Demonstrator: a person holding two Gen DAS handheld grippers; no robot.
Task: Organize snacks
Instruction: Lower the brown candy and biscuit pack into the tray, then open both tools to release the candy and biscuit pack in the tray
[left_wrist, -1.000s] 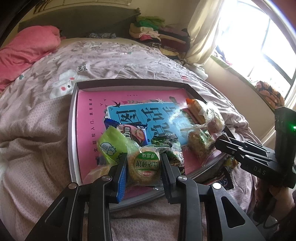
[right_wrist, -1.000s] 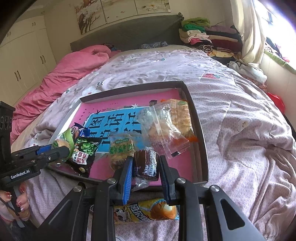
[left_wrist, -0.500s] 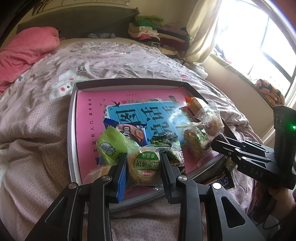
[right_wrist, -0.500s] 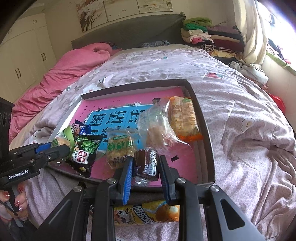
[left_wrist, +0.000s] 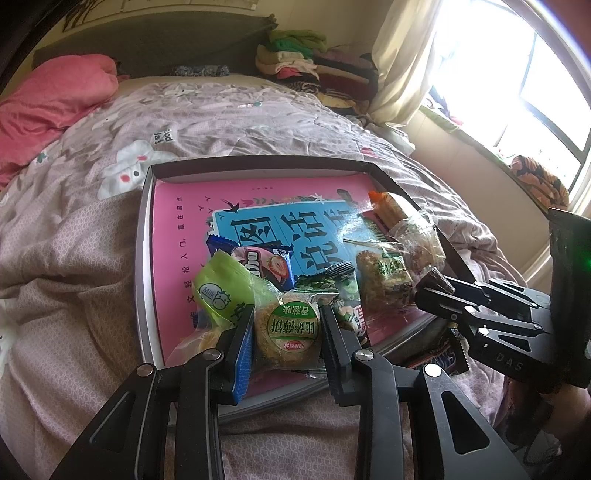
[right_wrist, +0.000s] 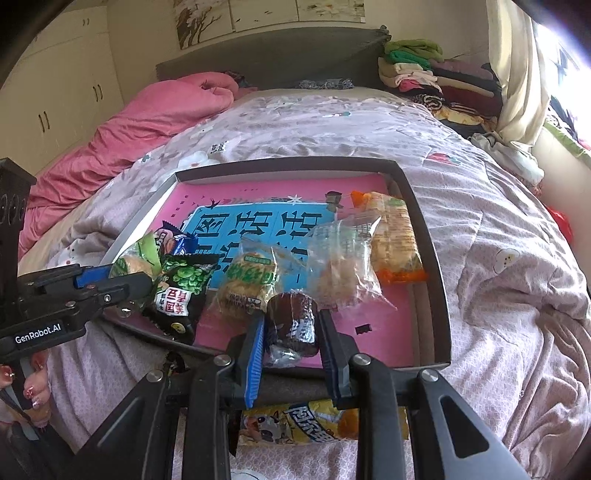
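Tongs pinch snacks: left gripper (left_wrist: 286, 334) a round cake (left_wrist: 291, 332), right gripper (right_wrist: 290, 332) a dark, half-hidden cake (right_wrist: 293, 319).

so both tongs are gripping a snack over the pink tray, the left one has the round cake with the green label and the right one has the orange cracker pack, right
Not quite. The right tongs grip a dark brown wrapped cake, not the orange cracker pack, which lies untouched by the tray's right wall, as the right wrist view shows. The left tongs do grip the round cake with the green label.
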